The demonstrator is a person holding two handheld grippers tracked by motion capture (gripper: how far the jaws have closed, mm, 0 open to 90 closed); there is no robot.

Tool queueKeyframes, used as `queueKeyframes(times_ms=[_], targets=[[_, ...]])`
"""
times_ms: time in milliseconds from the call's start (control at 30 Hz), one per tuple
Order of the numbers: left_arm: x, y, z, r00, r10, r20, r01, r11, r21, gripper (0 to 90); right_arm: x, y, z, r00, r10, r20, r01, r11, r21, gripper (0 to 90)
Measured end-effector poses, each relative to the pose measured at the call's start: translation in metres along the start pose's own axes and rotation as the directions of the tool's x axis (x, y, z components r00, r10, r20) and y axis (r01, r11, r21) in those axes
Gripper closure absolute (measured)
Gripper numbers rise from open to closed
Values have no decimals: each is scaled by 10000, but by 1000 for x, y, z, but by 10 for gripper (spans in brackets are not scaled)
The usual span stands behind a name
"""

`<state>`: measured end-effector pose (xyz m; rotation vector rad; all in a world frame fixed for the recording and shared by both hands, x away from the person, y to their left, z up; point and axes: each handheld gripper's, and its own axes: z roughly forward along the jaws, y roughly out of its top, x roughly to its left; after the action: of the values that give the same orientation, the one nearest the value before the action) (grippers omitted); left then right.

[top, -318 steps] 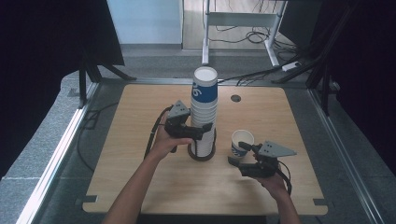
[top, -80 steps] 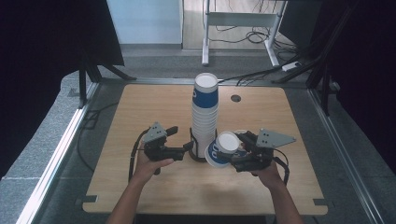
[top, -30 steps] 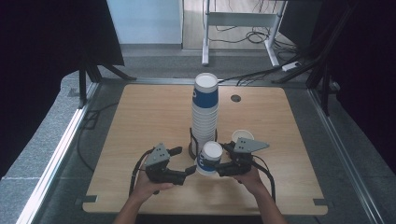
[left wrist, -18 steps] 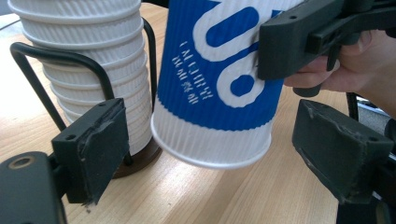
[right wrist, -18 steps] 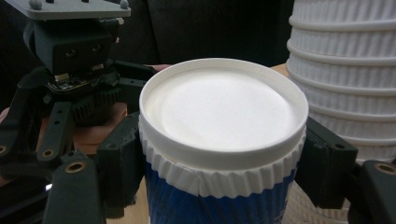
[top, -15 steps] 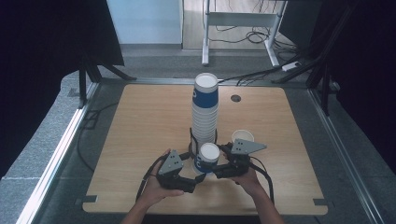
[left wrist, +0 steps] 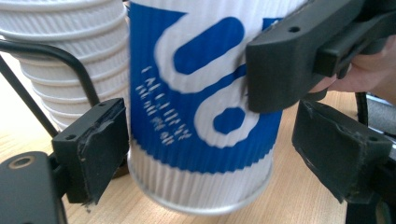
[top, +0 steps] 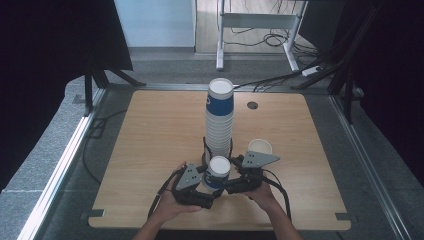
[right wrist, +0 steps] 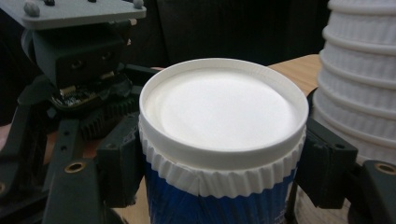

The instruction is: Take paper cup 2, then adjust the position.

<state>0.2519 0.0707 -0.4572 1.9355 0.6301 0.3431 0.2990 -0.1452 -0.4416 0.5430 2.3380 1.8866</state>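
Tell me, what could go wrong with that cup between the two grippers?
The right gripper pinches the blue-and-white cup near its upturned base. The left gripper has just been closing its jaws around the cup's lower part, with one pad apart. If the right lets go too soon, the cup could drop or tip.
The tall cup stack stands close behind; a nudge might topple it.

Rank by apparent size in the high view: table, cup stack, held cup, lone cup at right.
1. table: largest by far.
2. cup stack: tall column.
3. and 4. held cup and lone cup: rims look alike. The held one is raised nearer the camera and partly hidden by the grippers, so no ranking.
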Motion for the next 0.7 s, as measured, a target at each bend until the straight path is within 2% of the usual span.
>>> queueKeyframes(times_ms=[100, 333, 400, 600, 700], targets=[[-2, -2, 3, 9998, 79, -192, -78, 10000, 42, 144, 1, 0, 2, 9999, 1, -108, 0, 10000, 54, 270], [-2, -5, 5, 9992, 202, -347, -193, 9995, 269, 180, 1, -2, 4, 9999, 20, -133, -16, 9995, 304, 265], [-1, -5, 5, 9982, 444, -414, -427, 9983, 408, 183, 0, -2, 5, 9999, 20, -153, -14, 9991, 419, 262], [-2, -6, 6, 9962, 709, -496, -680, 9959, 589, 187, -2, -5, 4, 9997, 239, -64, -236, 9986, 471, 246], [-4, -7, 8, 9941, 901, -608, -858, 9939, 695, 191, -3, -5, 4, 9998, 182, -77, -178, 9987, 483, 244]])
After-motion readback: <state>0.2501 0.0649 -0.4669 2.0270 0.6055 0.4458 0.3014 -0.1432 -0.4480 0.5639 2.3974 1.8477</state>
